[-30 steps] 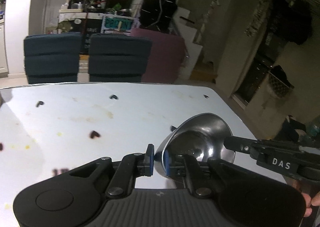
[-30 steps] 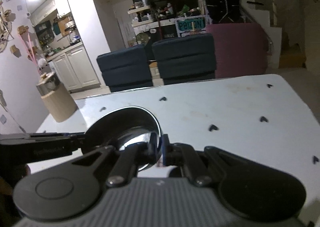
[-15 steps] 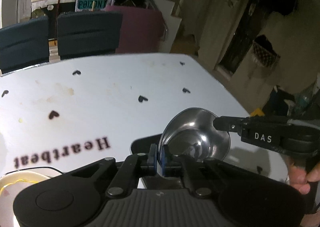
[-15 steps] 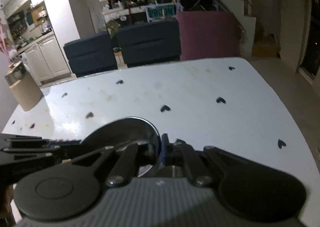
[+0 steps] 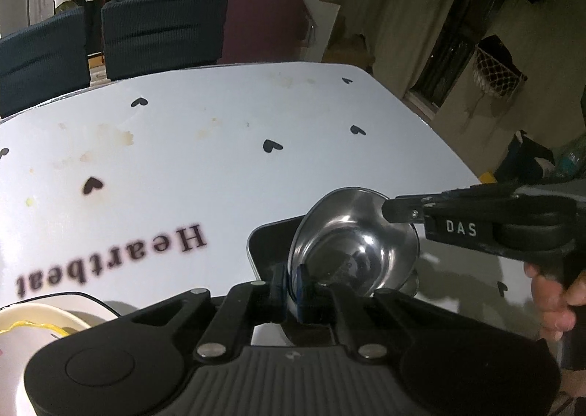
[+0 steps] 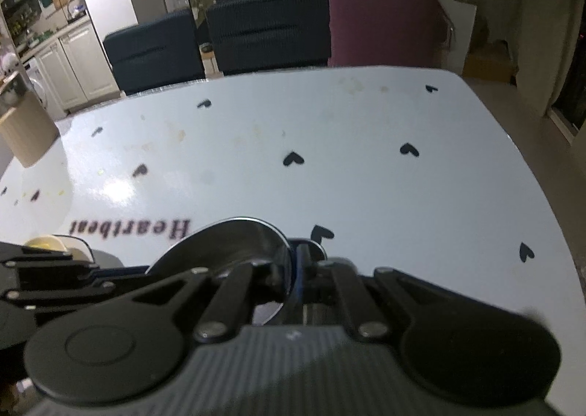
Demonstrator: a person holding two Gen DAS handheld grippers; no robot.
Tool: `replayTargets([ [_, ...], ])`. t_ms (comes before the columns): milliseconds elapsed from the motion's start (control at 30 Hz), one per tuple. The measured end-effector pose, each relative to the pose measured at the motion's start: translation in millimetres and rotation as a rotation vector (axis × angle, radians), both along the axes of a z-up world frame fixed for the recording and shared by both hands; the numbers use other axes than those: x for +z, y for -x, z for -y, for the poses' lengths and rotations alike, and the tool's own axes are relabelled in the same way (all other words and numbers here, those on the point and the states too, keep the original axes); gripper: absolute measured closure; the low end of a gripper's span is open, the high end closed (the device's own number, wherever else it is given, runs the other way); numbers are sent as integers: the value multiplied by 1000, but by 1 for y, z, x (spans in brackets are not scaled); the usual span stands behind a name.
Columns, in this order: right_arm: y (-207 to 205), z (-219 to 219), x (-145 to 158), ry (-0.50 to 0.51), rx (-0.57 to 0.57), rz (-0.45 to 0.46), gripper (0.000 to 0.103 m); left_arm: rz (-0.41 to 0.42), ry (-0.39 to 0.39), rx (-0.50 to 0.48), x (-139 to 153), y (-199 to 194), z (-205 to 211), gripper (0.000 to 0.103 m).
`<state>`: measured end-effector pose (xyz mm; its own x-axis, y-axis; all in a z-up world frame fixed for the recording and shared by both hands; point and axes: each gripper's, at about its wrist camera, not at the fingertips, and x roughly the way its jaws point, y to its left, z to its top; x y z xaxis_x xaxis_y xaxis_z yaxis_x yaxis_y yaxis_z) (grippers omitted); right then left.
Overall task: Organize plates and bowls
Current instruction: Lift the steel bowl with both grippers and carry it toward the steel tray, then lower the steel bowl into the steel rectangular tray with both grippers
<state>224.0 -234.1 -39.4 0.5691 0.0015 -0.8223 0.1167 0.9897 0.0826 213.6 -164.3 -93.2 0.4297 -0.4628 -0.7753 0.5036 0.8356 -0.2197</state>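
Observation:
A shiny steel bowl [image 5: 353,243] is held between both grippers above the white table [image 5: 219,166]. My left gripper [image 5: 291,282] is shut on the bowl's near rim. My right gripper [image 6: 293,269] is shut on the opposite rim of the steel bowl [image 6: 234,243]; in the left wrist view it shows as a black tool marked DAS [image 5: 476,218]. Under the bowl lies a dark square plate [image 5: 271,243]. A cream plate with a yellow line [image 5: 33,324] sits at the lower left.
The table carries black heart marks and the word Heartbeat [image 5: 110,258]. Two dark blue chairs [image 5: 161,35] and a maroon one [image 6: 381,27] stand at the far edge. A tan box [image 6: 25,133] stands on the table's far left. The table's right edge [image 5: 439,144] is close.
Both grippers have carried the steel bowl lower and nearer, tipping down toward the table. The dark plate and the cream plate have come into view beneath.

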Motion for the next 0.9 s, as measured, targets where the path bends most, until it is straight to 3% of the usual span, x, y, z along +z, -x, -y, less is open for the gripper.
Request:
replayTargets([
  [900, -24, 8, -30, 12, -1, -119, 95, -9, -80, -43, -13, 1, 19, 94],
])
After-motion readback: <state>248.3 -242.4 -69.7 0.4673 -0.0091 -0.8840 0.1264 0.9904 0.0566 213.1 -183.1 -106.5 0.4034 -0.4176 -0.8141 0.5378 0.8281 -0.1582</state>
